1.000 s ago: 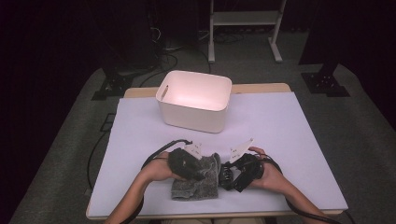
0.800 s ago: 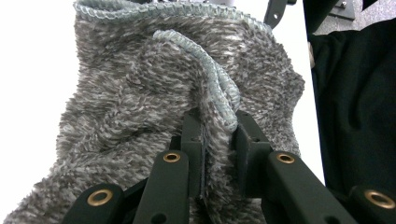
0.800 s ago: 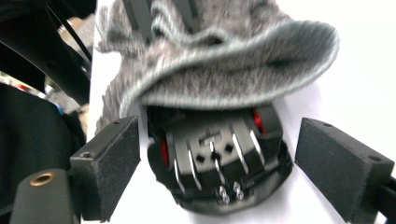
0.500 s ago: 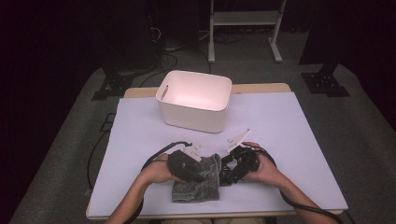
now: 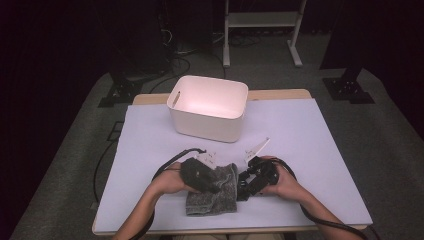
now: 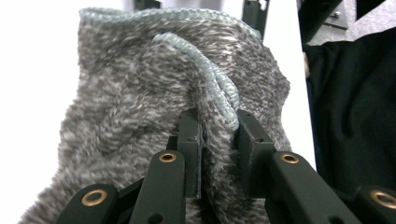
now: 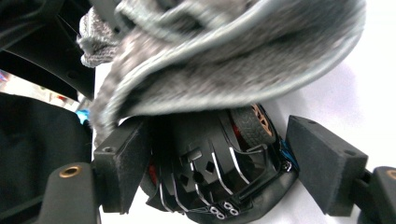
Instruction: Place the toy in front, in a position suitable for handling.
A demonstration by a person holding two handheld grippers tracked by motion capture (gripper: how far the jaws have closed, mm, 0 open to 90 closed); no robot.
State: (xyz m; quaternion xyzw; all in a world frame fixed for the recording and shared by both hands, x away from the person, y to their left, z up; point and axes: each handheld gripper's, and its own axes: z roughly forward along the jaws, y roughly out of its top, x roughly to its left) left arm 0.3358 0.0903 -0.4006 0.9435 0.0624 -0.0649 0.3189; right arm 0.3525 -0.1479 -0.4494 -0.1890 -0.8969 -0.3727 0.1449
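Jaws of the left gripper [image 6: 217,140] pinch a fold of the grey towel [image 5: 214,192] at the table's [image 5: 310,145] near edge. Right gripper [image 7: 219,163] jaws, just narrowing, straddle a black toy car [image 7: 219,172] under the towel's edge.

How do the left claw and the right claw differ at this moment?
The left claw is shut on a fold of the grey towel; the right claw stands wide, its jaws just closing around a black toy car under the towel's edge. Both are black and rest low on the table.
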